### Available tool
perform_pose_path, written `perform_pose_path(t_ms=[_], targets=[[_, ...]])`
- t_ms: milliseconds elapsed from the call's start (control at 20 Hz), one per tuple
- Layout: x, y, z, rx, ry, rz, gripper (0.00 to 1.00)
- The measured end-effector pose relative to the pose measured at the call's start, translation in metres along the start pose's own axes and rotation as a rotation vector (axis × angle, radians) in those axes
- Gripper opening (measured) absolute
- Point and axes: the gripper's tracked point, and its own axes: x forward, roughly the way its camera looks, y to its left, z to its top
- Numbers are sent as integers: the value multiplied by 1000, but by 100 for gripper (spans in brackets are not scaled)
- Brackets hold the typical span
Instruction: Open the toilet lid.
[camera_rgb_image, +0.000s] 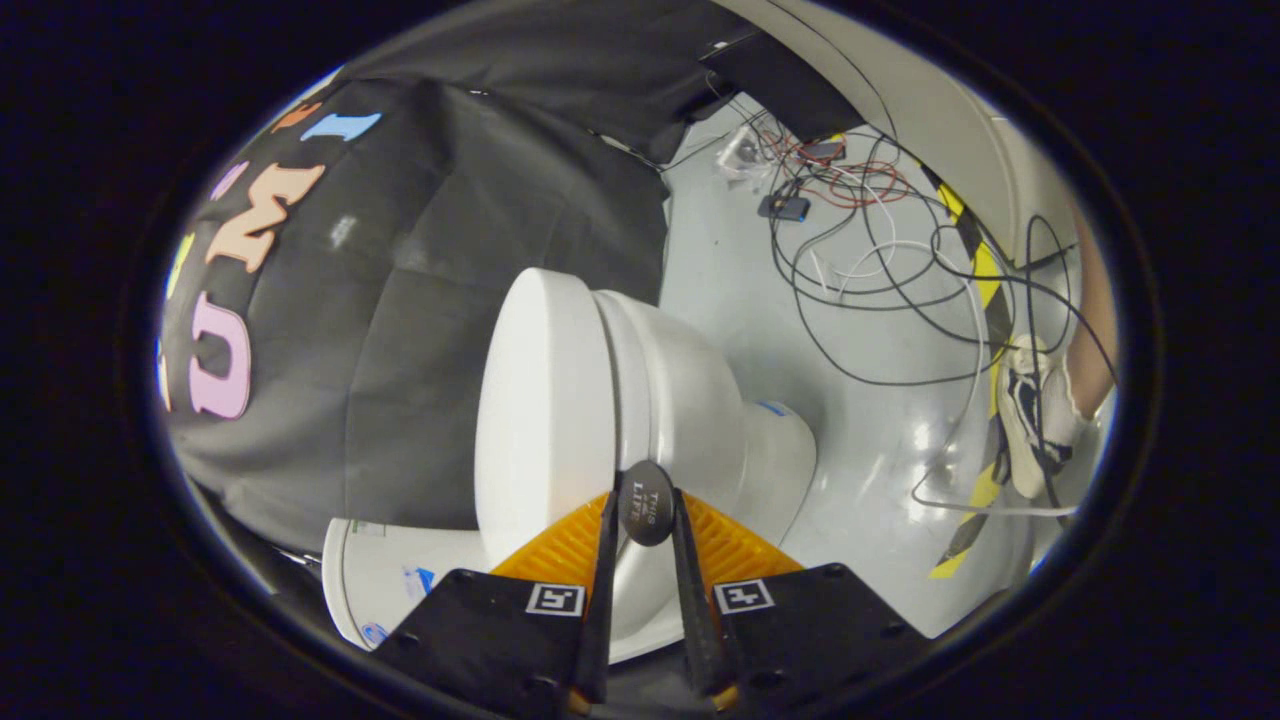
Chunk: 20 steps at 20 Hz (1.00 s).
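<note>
The gripper (645, 520) has its 2 fingers drawn close together, clamped on a small dark oval tab (646, 503) that sits right at the front edge of the toilet lid (540, 400). The lid runs lengthwise straight ahead of the fingers, toward the tank end near the black cloth wall, with the bowl (690, 400) beside it. Judging by this, the hinge lies beyond the fingertips, so the lift should swing around that far end.
</note>
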Motion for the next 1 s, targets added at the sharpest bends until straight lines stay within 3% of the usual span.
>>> perform_pose_path(t_ms=[100, 300, 1000], targets=[[10, 0, 7, 17, -1, 7, 13], [7, 5, 9, -11, -19, 27, 9], [-37, 69, 22, -315, -85, 87, 9]])
